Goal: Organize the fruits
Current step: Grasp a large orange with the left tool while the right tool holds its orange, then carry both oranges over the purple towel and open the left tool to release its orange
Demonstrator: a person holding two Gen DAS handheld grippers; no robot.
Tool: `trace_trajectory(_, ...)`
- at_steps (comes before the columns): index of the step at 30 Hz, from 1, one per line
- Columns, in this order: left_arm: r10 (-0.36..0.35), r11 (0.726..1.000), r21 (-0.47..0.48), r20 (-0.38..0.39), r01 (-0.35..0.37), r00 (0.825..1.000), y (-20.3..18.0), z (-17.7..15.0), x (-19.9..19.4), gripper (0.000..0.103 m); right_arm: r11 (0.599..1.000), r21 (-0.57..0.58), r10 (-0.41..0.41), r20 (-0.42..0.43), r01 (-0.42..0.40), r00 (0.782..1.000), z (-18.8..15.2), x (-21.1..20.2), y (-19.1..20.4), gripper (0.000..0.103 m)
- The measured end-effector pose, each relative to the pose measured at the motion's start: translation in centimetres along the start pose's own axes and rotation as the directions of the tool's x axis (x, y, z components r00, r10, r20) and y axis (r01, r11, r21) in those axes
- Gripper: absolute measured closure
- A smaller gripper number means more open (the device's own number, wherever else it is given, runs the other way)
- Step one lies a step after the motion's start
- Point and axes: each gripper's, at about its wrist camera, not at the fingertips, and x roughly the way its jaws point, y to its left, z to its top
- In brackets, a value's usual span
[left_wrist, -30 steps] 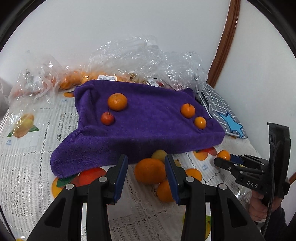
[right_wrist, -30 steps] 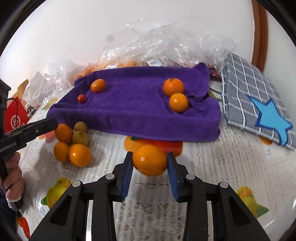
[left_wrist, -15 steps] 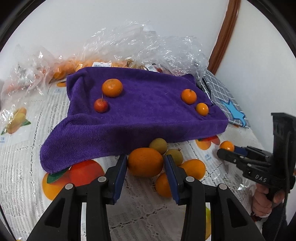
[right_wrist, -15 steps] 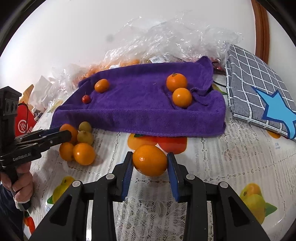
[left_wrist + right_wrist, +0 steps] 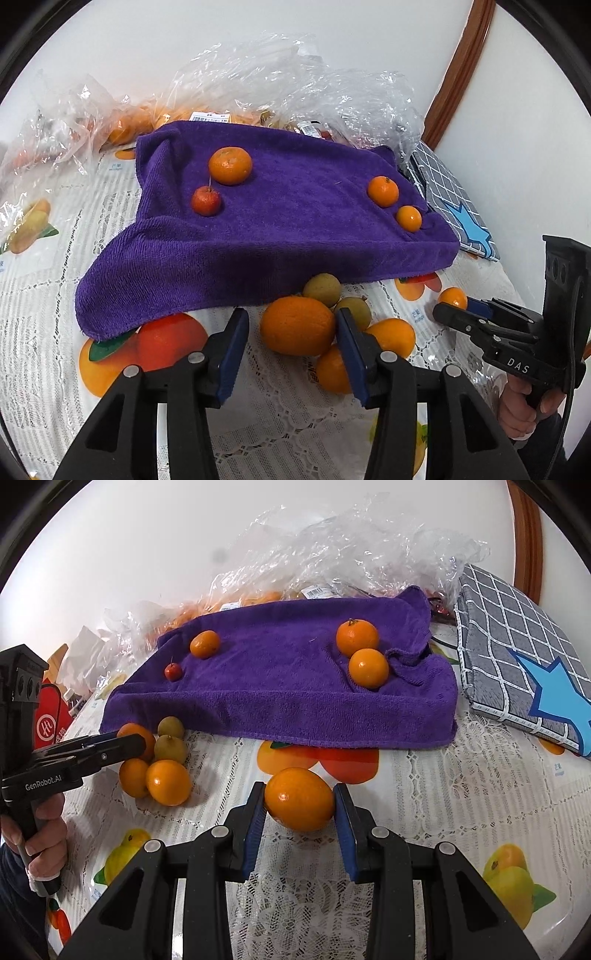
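A purple towel (image 5: 295,229) lies on the table with two oranges (image 5: 383,191) on its right, one orange (image 5: 230,165) and a small red fruit (image 5: 205,200) on its left. My left gripper (image 5: 290,332) is open around a large orange (image 5: 297,325) in a pile of oranges and green-yellow fruits (image 5: 321,290) at the towel's near edge. Its right pad touches the orange; the left pad stands apart. My right gripper (image 5: 299,803) is shut on an orange (image 5: 299,799), low over the tablecloth in front of the towel (image 5: 295,686).
Crumpled clear plastic bags (image 5: 280,85) with more oranges lie behind the towel against the wall. A grey checked cloth with a blue star (image 5: 517,657) lies to the right. A red package (image 5: 48,720) sits at the far left. The tablecloth (image 5: 443,794) is white lace with printed fruit.
My left gripper has moved forward and down until its jaws stand around the large orange in the pile. My right gripper keeps its orange and has moved only a little.
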Motion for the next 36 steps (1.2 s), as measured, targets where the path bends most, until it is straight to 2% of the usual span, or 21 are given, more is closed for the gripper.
trace_trajectory(2,-0.005,1.0,-0.005,-0.001,0.005,1.0,0.1,0.0,0.0,0.057,1.0,-0.003,-0.002,0.0,0.002,1.0,0.0,0.0,0.1,0.067)
trace_trajectory(4,-0.035,0.999,-0.018,-0.002,0.035,0.999,0.2,0.0,-0.1,0.064,1.0,-0.006,-0.002,-0.001,0.002,1.0,0.0,0.0,0.0,0.067)
trace_trajectory(6,-0.045,0.999,-0.028,0.006,0.045,0.999,0.4,0.0,-0.3,0.064,1.0,-0.008,-0.003,0.004,0.003,1.0,-0.1,-0.1,0.1,0.067)
trace_trajectory(14,-0.115,0.992,-0.034,0.124,0.12,0.986,0.5,0.3,-3.0,0.064,1.0,-0.008,-0.008,0.022,0.008,1.0,-0.2,-0.5,0.1,0.067)
trace_trajectory(18,-0.127,0.991,-0.012,0.181,0.132,0.975,0.3,0.4,-4.4,0.064,1.0,-0.024,-0.012,0.038,0.013,0.999,-0.2,-0.8,0.4,0.067)
trace_trajectory(22,-0.119,0.991,-0.038,0.191,0.128,0.974,0.9,0.6,-4.6,0.064,1.0,0.0,0.023,0.041,-0.023,0.999,0.1,-1.0,0.5,0.067)
trace_trajectory(26,-0.115,0.99,-0.052,0.216,0.129,0.97,1.3,1.0,-5.2,0.064,0.999,-0.034,0.01,0.08,-0.007,0.997,1.1,-1.7,1.4,0.067)
trace_trajectory(29,-0.099,0.99,-0.074,0.232,0.119,0.968,1.6,1.6,-5.3,0.064,0.999,-0.047,0.03,0.106,-0.026,0.994,2.4,-2.1,1.8,0.067)
trace_trajectory(32,-0.086,0.988,-0.102,0.25,0.115,0.964,2.2,2.8,-5.7,0.064,0.998,-0.063,0.032,0.133,-0.024,0.991,4.0,-2.3,2.1,0.067)
trace_trajectory(36,-0.029,0.988,-0.138,0.291,0.072,0.956,2.8,5.6,-5.7,0.064,0.997,-0.075,0.047,0.168,-0.034,0.985,6.5,-2.0,2.1,0.067)
